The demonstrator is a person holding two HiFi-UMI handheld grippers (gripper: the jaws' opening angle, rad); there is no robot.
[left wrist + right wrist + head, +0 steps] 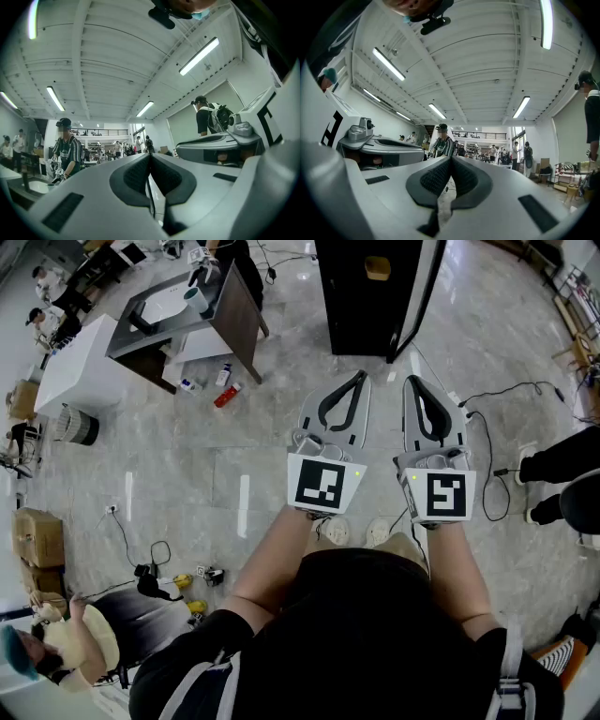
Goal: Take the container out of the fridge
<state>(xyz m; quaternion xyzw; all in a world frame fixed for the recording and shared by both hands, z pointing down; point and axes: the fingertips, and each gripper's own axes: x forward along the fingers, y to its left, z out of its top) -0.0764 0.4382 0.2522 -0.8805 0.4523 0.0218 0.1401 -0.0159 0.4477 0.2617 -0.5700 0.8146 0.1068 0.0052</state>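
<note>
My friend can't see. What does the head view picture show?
A person holds the left gripper and right gripper, both shut and empty, side by side over a grey floor, pointing toward a black fridge.

The left gripper (360,378) and right gripper (413,382) are showing pale grey shells with black pads, and their marker cubes (323,484) are flashing black-and-white squares. The fridge (349,306) is looming black over the floor (187,474), which is gleaming in grey marbled tiles.

Fridge (361,306) ahead, desk (239,315) to its left
</note>
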